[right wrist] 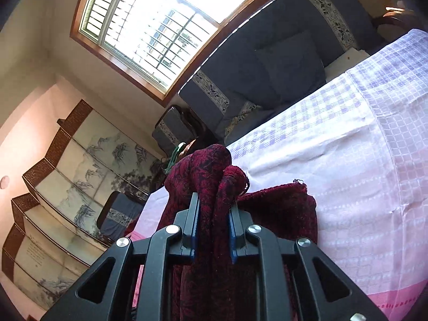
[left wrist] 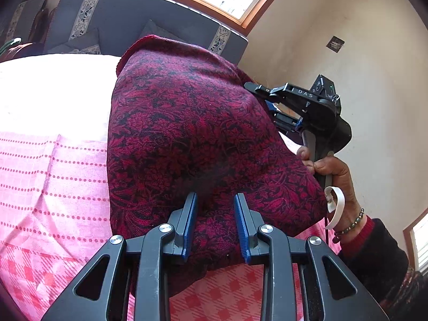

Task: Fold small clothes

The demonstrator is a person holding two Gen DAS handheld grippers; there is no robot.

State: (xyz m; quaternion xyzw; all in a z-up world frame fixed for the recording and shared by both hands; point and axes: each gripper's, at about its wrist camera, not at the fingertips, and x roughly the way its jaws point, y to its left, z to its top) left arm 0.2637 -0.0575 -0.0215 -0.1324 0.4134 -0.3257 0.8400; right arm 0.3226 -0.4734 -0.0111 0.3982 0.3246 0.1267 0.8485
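You work over a bed spread with a pink checked cloth [left wrist: 53, 176], washed nearly white where the sun falls on it. Behind it stands a dark grey sofa [right wrist: 267, 61] with patterned trim under a wide barred window [right wrist: 149, 26], and a folding screen [right wrist: 80, 165] painted with trees lines the wall to one side. The dark red patterned garment [left wrist: 187, 123] hangs lifted above the cloth between your two tools. Your left gripper [left wrist: 215, 200] has a fold of it between its blue pads, the jaws fairly narrow and pressing into the fabric. Your right gripper [right wrist: 214, 203] is closed on a bunched edge of the same garment, the cloth spilling up over its fingers; from the left camera you see it only side-on at the garment's far edge, with your hand [left wrist: 331, 171] round its handle. The garment's lower part is cut off behind the tools, and what kind of garment it is cannot be made out.
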